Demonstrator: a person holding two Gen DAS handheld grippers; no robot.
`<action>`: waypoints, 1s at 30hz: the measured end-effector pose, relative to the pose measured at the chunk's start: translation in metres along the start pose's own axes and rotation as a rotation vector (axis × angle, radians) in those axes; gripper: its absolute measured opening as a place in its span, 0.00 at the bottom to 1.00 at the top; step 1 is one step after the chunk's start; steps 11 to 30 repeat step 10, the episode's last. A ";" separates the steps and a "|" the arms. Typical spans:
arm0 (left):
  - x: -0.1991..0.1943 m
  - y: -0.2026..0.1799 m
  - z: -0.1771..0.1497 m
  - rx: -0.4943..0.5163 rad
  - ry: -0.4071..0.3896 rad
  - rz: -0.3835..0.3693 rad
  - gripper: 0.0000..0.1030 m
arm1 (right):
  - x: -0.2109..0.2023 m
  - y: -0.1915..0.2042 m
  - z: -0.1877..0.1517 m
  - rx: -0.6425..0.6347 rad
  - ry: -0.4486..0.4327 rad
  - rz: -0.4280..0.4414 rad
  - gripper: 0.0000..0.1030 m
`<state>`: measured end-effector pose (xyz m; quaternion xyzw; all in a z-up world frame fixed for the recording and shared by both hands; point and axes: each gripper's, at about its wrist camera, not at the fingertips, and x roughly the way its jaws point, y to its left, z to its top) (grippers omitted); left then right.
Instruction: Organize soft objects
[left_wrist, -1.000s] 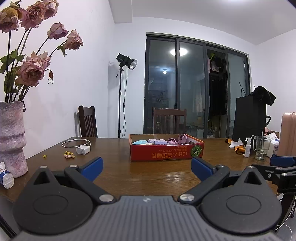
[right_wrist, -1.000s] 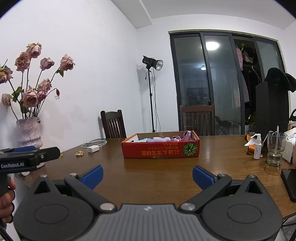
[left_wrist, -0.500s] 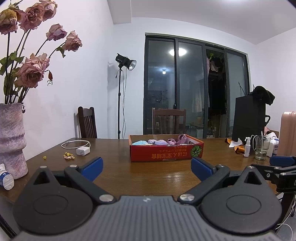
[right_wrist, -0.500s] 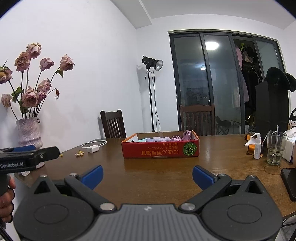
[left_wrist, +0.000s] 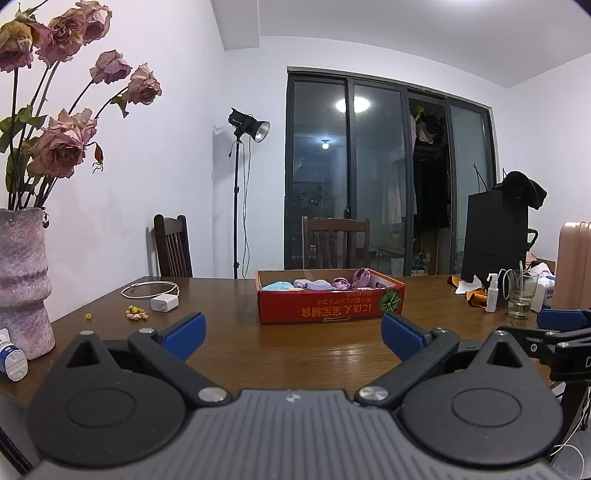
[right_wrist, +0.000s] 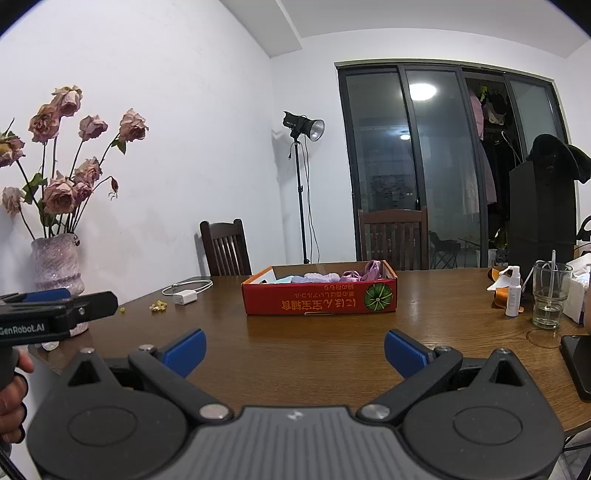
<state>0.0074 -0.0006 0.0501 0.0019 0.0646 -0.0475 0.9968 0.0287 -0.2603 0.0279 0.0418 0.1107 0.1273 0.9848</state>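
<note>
A red cardboard box (left_wrist: 328, 306) stands in the middle of the wooden table (left_wrist: 295, 347), also in the right wrist view (right_wrist: 317, 301). Several soft cloth items lie in it: a light blue one (left_wrist: 279, 285), lilac ones (left_wrist: 314, 284) and a pink one (left_wrist: 362, 277). My left gripper (left_wrist: 293, 334) is open and empty, held near the table's front edge, well short of the box. My right gripper (right_wrist: 295, 350) is open and empty, at the same distance. Each gripper shows from the side in the other's view.
A vase of dried roses (left_wrist: 22, 280) stands at the left edge. A white charger with cable (left_wrist: 164, 302) and small crumbs lie left of the box. A spray bottle (right_wrist: 513, 295), a glass (right_wrist: 548, 299) and a phone (right_wrist: 578, 365) are on the right. Chairs stand behind the table.
</note>
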 end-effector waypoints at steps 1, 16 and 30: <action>0.000 0.000 0.000 -0.001 0.001 -0.003 1.00 | 0.000 0.000 0.000 0.001 0.000 0.000 1.00; -0.004 0.003 0.000 -0.020 -0.028 -0.031 1.00 | 0.001 -0.003 0.000 -0.001 0.003 -0.004 1.00; -0.004 0.003 0.000 -0.020 -0.028 -0.031 1.00 | 0.001 -0.003 0.000 -0.001 0.003 -0.004 1.00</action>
